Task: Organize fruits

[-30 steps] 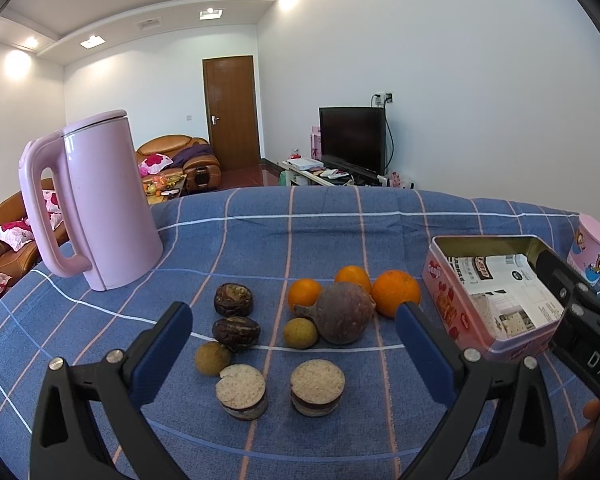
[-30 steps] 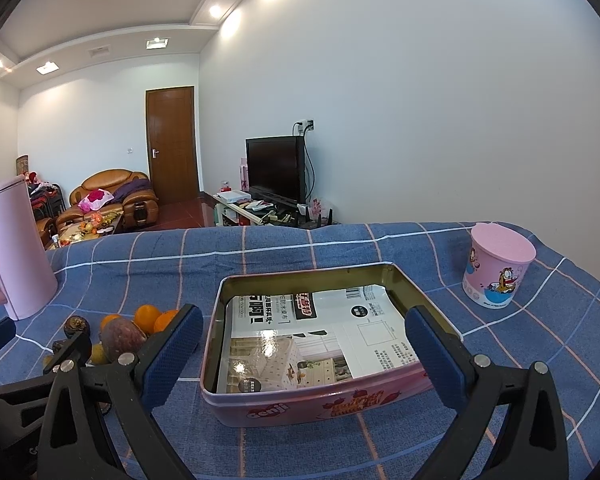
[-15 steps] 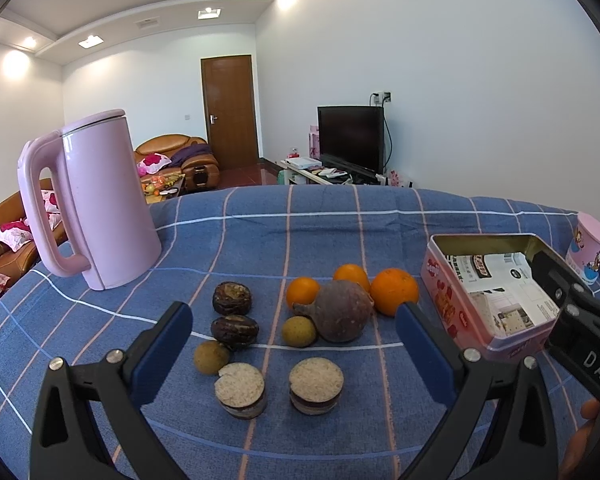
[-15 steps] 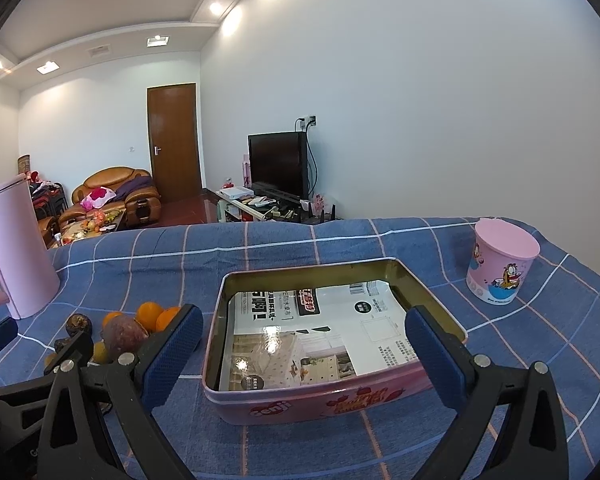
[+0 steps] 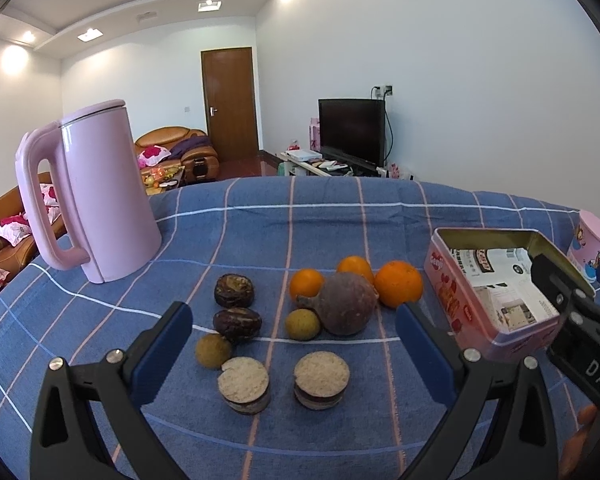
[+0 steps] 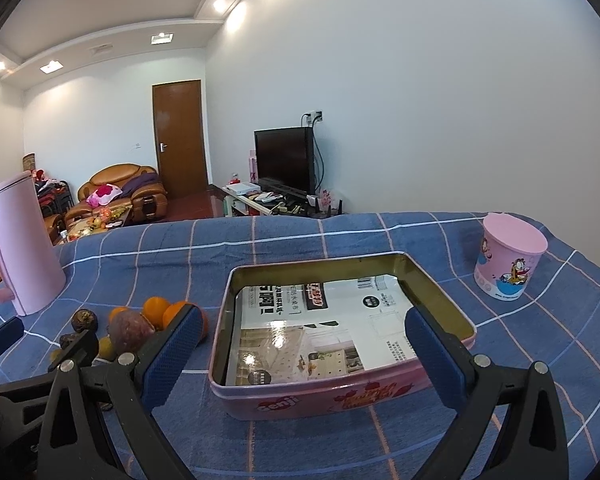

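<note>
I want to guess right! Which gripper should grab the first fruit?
Probably the left gripper: it is open with the fruits straight ahead between its fingers. The right gripper, also open, faces the tin.

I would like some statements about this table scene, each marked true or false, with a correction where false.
1. The tin already holds fruit. False: only printed paper lies in it.
2. Three oranges lie on the cloth. True.
3. The left gripper is shut on a fruit. False: its fingers are open and hold nothing.
4. The kettle stands upright. True.
5. The pink cup stands inside the tin. False: it stands apart on the cloth.
6. The right gripper is open. True.
</note>
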`<state>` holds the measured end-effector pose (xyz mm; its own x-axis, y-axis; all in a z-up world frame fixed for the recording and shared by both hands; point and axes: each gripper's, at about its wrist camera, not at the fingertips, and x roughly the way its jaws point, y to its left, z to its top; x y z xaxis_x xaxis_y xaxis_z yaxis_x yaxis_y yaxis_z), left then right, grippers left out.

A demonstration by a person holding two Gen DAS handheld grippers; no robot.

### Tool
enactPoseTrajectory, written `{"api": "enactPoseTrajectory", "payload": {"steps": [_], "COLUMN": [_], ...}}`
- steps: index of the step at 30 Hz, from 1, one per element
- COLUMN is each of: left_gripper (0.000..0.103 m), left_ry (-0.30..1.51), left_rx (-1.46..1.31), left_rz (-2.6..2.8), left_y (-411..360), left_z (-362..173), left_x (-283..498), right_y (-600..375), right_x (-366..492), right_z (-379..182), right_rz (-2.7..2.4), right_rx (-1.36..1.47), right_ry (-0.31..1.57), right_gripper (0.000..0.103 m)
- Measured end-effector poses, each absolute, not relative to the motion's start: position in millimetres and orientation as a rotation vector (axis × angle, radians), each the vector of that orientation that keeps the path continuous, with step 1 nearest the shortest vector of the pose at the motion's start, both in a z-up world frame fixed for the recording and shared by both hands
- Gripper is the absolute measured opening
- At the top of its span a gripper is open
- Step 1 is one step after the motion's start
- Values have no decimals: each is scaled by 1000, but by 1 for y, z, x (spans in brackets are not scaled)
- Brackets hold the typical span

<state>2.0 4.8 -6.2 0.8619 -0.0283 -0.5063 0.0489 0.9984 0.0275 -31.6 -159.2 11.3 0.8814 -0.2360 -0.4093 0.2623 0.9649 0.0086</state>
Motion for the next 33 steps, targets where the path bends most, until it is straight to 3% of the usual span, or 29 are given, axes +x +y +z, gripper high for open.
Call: {"api": "enactPoseTrajectory", "payload": {"steps": [16, 19, 23, 33], "left_gripper": [103, 103, 103, 103], "left_ry": [615, 630, 640, 701], "left_rx": [40, 53, 28, -110], "left_rz": [10, 13, 34, 70], "left_y": [40, 52, 82, 142], "left_z": [-15, -16, -14, -15], "left_x": [18, 21, 28, 42], "right_y": [-136, -129, -115, -59], "right_x": [-36, -35, -30, 0], "right_z": [9, 8, 5, -18], "right_rz": [-162, -130, -67, 154], "right_rx": [-2, -23, -30, 30], "right_ry": [400, 406, 452, 655], "right_gripper": [101, 92, 66, 65]}}
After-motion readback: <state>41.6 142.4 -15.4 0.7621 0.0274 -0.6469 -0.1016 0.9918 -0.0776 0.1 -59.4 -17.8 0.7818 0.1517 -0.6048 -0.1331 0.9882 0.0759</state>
